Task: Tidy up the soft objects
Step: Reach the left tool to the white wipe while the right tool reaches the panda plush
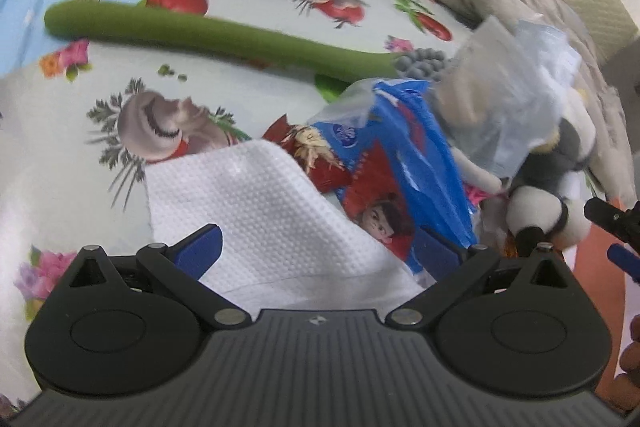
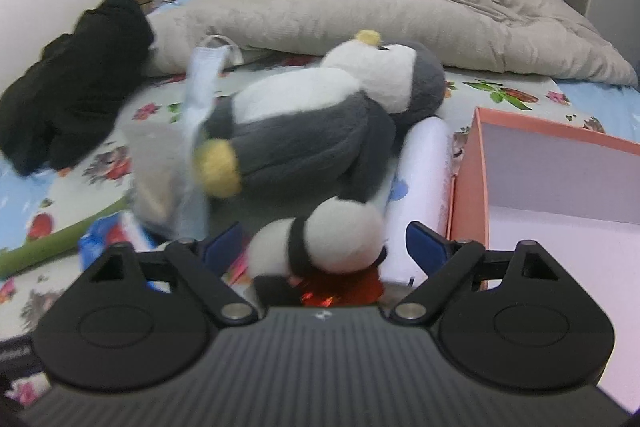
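The bed (image 2: 120,155) with its printed sheet took up most of the scene, a grey quilt (image 2: 380,11) bunched at the far side and a black garment (image 2: 72,99) heaped to the left. An open orange box (image 2: 472,163) sat at the right, just beside the toys. The penguin plush (image 2: 312,123) lay on its side mid-bed against a white roll (image 2: 424,163). A long green plush stalk (image 1: 200,31) stretched across the sheet. A blue printed bag (image 1: 404,155) and a clear bag (image 1: 508,95) lay crumpled near it.

The left gripper (image 1: 316,247) was spread, with a white paper towel (image 1: 260,203) lying between the jaws; the pads weren't clearly pressing on it. The right gripper (image 2: 324,247) was spread too, a small black-and-white plush (image 2: 332,239) sitting between the jaws, gaps visible on both sides, so not pinched.

Risks, my read: the small plush is round and soft, so closing off-centre could squeeze it out sideways. It lies close to the penguin and roll, so a jaw could snag those. The towel could tear or slide away if grabbed by one edge.

Hard to tell: a red shiny thing under the small plush was mostly hidden behind the gripper body. The clear bag's contents were blurred. The box was cut off by the frame.
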### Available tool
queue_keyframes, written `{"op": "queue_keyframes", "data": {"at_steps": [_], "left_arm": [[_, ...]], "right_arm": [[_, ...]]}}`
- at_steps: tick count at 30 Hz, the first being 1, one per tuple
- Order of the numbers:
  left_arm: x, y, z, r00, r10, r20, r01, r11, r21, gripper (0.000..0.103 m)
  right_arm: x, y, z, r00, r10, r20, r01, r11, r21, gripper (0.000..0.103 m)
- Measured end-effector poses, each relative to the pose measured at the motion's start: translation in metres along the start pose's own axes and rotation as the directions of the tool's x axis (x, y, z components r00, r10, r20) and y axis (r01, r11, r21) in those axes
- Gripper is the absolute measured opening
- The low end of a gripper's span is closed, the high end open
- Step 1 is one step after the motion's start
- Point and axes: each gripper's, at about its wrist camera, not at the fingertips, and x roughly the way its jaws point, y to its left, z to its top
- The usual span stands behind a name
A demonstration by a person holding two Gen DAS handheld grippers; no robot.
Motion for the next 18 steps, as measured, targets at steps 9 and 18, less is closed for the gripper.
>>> {"op": "queue_keyframes", "data": {"at_steps": [9, 18], "left_arm": [[0.015, 0.001, -0.002, 0.998, 0.063, 0.026, -0.062, 0.998, -0.033, 0.092], [0.009, 0.005, -0.005, 0.998, 0.06, 0.037, -0.059, 0.998, -0.012, 0.055]], "right_arm": [[0.032, -0.002, 0.01, 0.999, -0.052, 0.007, 0.051, 0.998, 0.025, 0.08], [0.044, 0.008, 0.004, 0.995, -0.083, -0.063, 0.083, 0.997, -0.003, 0.055]]}}
